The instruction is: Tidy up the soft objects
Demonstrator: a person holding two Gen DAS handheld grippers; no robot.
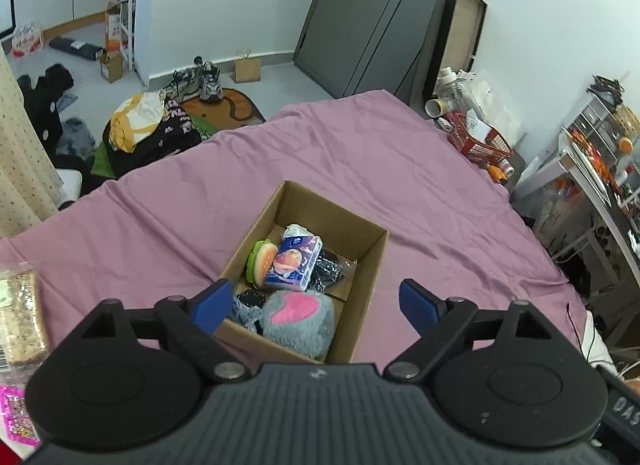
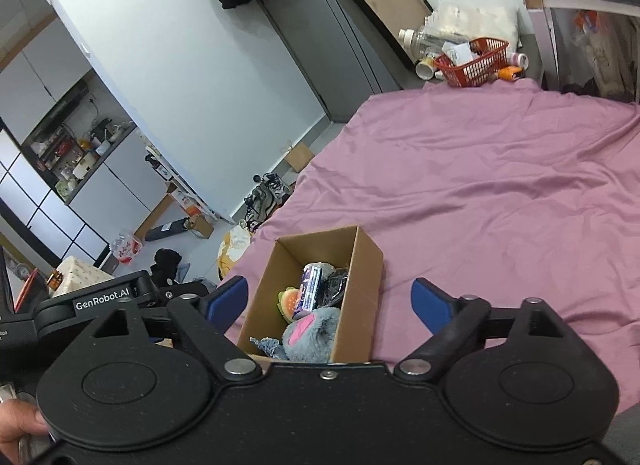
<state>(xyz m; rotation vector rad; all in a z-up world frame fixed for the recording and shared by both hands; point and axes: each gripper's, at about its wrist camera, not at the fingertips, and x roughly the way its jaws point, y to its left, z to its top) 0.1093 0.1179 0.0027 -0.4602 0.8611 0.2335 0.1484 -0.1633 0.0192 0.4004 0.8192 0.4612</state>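
An open cardboard box stands on the pink bedsheet. Inside lie a grey plush with a pink heart, a burger-shaped toy, a blue tissue pack and a black item in clear wrap. My left gripper hovers above the box's near end, open, nothing between its blue pads. My right gripper is open too, above the same box, holding nothing.
Packaged goods lie on the sheet at the left edge. A red basket with clutter sits beyond the bed's far corner. Clothes and shoes cover the floor at left. A desk stands right of the bed.
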